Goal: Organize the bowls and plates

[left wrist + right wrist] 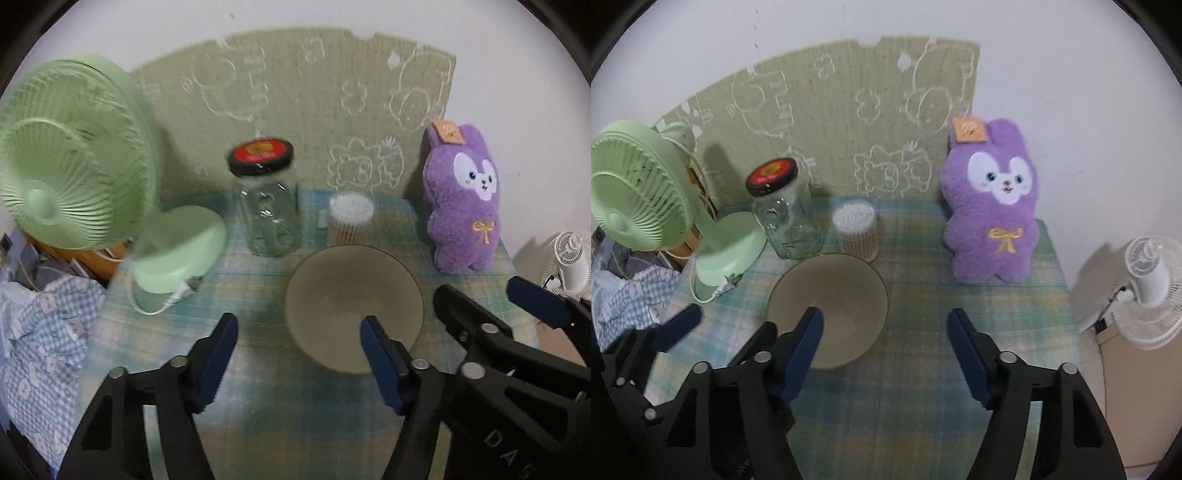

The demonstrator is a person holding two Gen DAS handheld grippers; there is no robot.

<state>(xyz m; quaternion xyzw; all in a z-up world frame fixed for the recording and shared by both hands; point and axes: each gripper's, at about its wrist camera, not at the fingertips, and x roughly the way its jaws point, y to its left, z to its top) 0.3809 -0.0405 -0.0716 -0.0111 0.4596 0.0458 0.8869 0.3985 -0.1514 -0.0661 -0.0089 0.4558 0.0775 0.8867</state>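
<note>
One bowl is seen on the tabletop, just ahead of both tongs, between them. Left tongs are held apart, nothing clamped; the bowl lies to their right, right pad over its near rim. Right tongs are likewise apart and empty, bowl to their left. Neither is judged clearly nearer. No plates are visible.

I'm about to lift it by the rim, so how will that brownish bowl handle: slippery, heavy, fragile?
The bowl looks smooth and glossy, so the pads may slip on its rim. It seems rigid, probably glass or ceramic, thus breakable if dropped. Its wide, upright shape on the checked tablecloth suggests it will slide rather than tip.
</note>
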